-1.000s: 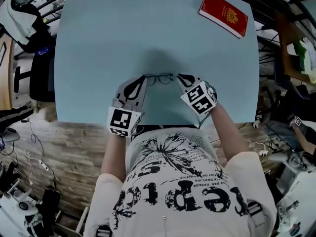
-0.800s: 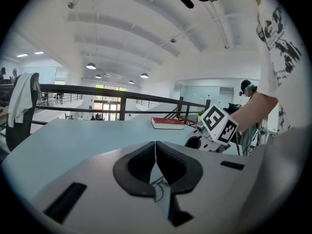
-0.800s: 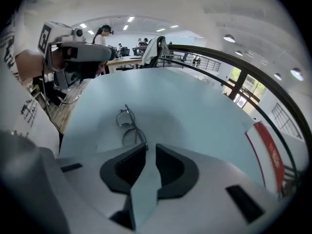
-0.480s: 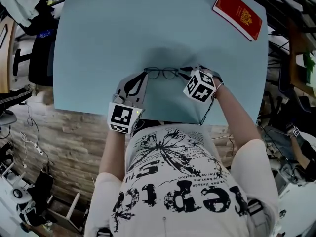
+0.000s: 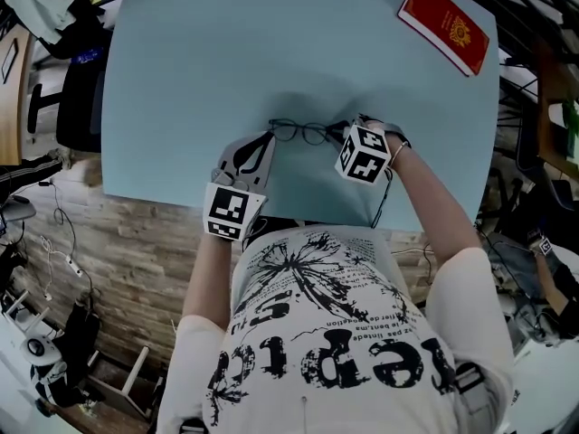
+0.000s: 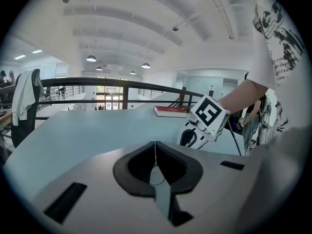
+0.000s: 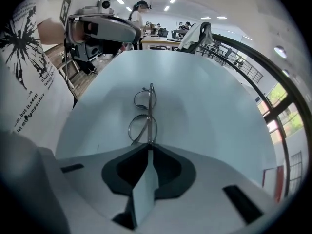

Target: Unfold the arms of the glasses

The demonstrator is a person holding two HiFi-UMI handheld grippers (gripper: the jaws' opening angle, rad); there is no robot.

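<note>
Pale blue table top (image 5: 181, 61) fills most of the head view. The glasses (image 5: 300, 133) lie on it and span the gap between my two tools. The left gripper (image 5: 269, 137) has its tips at one end of the frame. The right gripper (image 5: 338, 133) has its tips at the other end and points steeply down, with its marker cube (image 5: 365, 155) turned toward me. A red book (image 5: 446, 25) lies well beyond the right gripper, at the far corner of the table.

Left gripper view: the jaws are pressed together, with only a hairline seam between the pads. I cannot tell from here whether the frame end is nipped in that seam. The right gripper (image 6: 185, 140) stands just ahead and to the right of the tips. The book (image 6: 170, 111) lies far beyond it.

Right gripper view: the jaws have just been closing and now pinch the near end of the glasses (image 7: 144, 116). The frame runs straight out from the tips, one lens behind the other. The arms lie folded along the lenses. The left gripper shows past the far end of the frame, up and to the left.
</note>
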